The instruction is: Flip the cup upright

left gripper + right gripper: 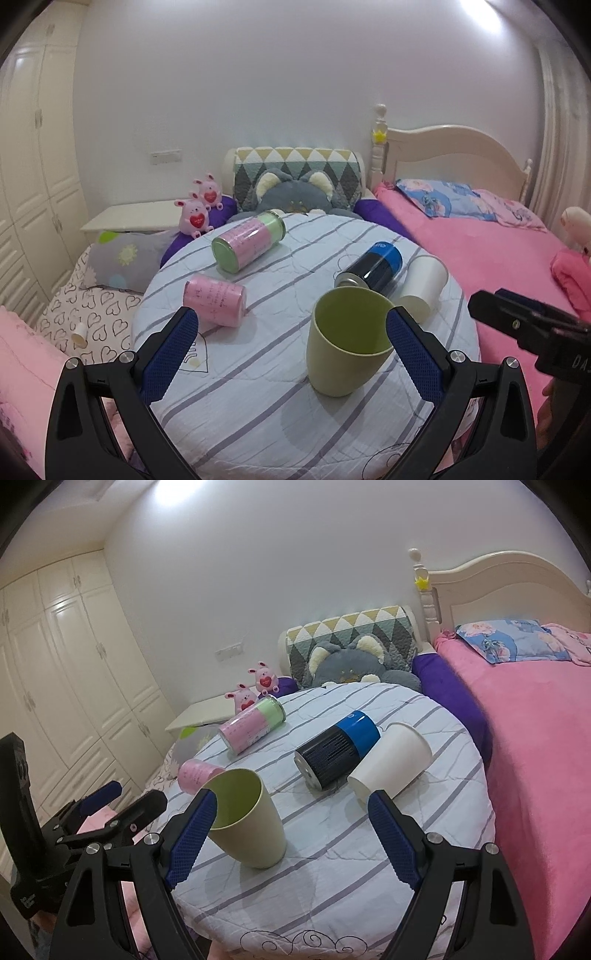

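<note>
Between the spread fingers of the left gripper [291,347] stands the green cup [347,339], mouth up on the striped tabletop [258,413], untouched, so the flip looks done and the wide stance suits a release. Beside it the right gripper [291,834] is likewise open and empty. Farther out, the white paper cup [391,764] lies on its side against the blue-and-black can [338,747], probably the next to be righted; two pink cans [247,240] lie beyond.
</note>
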`<move>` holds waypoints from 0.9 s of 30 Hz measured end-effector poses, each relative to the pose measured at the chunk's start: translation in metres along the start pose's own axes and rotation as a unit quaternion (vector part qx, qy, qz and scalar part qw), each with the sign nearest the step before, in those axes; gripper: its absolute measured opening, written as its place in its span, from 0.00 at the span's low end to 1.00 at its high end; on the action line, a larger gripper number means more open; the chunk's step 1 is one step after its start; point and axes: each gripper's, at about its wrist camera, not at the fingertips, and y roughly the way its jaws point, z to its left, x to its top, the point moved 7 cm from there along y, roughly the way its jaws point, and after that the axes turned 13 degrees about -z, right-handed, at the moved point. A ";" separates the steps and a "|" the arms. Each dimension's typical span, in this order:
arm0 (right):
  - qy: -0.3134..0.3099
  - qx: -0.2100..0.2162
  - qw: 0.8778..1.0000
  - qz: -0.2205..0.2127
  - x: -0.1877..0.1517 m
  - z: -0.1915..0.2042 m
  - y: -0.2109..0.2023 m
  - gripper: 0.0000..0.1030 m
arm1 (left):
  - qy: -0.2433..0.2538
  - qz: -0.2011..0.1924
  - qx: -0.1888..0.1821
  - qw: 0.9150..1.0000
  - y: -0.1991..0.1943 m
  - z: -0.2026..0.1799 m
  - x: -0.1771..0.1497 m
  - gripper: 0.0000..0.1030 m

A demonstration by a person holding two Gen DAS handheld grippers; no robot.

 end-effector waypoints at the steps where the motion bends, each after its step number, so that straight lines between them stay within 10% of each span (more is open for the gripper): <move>1: -0.001 0.001 1.000 0.001 0.000 0.001 0.000 0.83 | -0.004 -0.005 0.002 1.000 -0.001 0.001 0.001 1.00; 27: -0.020 -0.013 1.000 -0.001 -0.009 0.005 -0.004 0.83 | 0.009 -0.007 0.025 1.000 0.006 0.004 -0.002 1.00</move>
